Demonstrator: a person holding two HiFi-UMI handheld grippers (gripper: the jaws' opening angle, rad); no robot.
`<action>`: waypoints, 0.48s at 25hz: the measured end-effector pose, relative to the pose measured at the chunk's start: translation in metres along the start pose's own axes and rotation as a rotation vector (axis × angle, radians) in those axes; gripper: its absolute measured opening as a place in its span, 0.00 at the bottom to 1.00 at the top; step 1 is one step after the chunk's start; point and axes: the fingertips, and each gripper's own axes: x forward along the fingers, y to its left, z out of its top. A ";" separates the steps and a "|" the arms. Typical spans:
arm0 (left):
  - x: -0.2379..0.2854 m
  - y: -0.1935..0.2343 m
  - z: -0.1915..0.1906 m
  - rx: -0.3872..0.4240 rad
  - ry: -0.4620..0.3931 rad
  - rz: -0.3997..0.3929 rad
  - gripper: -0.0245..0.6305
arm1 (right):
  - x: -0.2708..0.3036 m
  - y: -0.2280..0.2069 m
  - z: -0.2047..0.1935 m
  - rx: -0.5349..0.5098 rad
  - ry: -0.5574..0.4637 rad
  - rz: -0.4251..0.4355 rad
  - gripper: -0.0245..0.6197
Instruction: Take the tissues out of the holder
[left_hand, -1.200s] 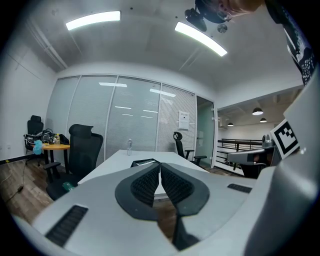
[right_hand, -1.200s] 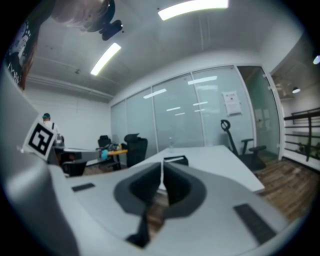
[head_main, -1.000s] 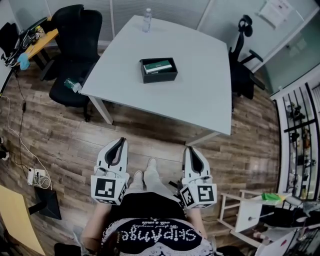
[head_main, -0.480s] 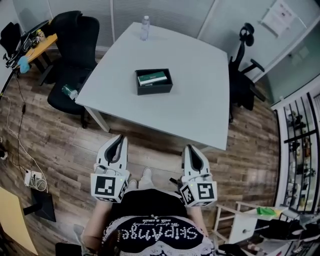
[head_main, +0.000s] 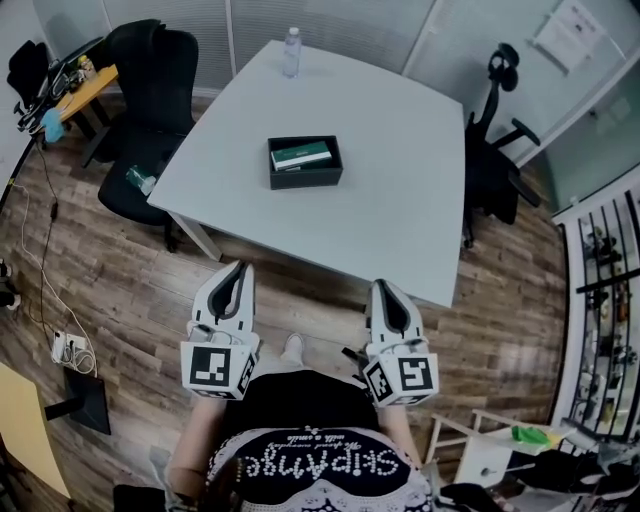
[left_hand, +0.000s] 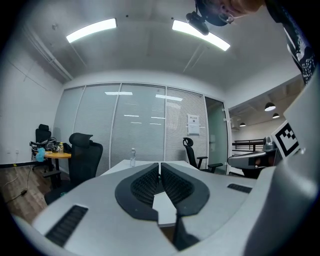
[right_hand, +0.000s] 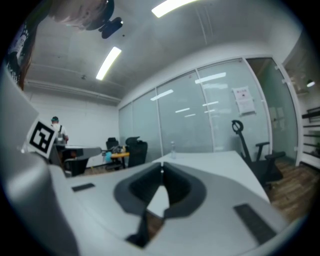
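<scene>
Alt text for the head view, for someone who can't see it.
From above, a person holds the left gripper and right gripper, both shut, short of a table. On it sit a black holder with a green tissue pack and a water bottle at the far edge.

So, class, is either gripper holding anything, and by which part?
Nothing is held: left gripper and right gripper are shut and empty; the tissues lie in the holder.
</scene>
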 end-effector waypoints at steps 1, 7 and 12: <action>0.001 -0.001 0.001 0.006 -0.001 0.001 0.10 | 0.000 -0.002 -0.001 0.008 0.001 0.000 0.09; 0.005 -0.009 0.003 0.017 0.005 -0.003 0.10 | -0.004 -0.014 -0.004 0.038 0.004 -0.017 0.09; 0.007 -0.018 -0.001 0.003 0.012 -0.017 0.10 | -0.005 -0.016 -0.008 0.041 0.014 -0.020 0.09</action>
